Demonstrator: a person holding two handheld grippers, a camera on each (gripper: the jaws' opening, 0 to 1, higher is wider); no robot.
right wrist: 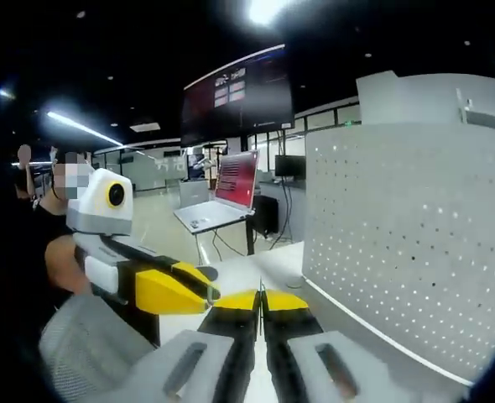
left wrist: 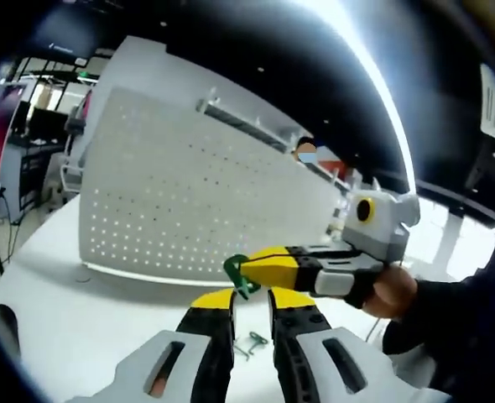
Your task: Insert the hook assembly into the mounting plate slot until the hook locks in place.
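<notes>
While you are pinching green hook (left wrist: 239, 275) in right gripper (left wrist: 268, 267) jaw tips, pegboard plate (left wrist: 205, 201) is standing just beyond, hook lying crosswise; left gripper (left wrist: 250, 304) is hovering below, jaws slightly parted, holding nothing.

We see the white perforated panel (left wrist: 205, 201) standing upright across the far side of the bench (left wrist: 80, 311), closing off any way past it. Bare bench lies open before the panel's foot. The right claw (left wrist: 246, 270) reaches across just above the left claw (left wrist: 249, 304), a green hook (left wrist: 237, 275) at its tips, crowding that gap. A small metal piece (left wrist: 252, 342) lies on the bench between the left claw's arms.
</notes>
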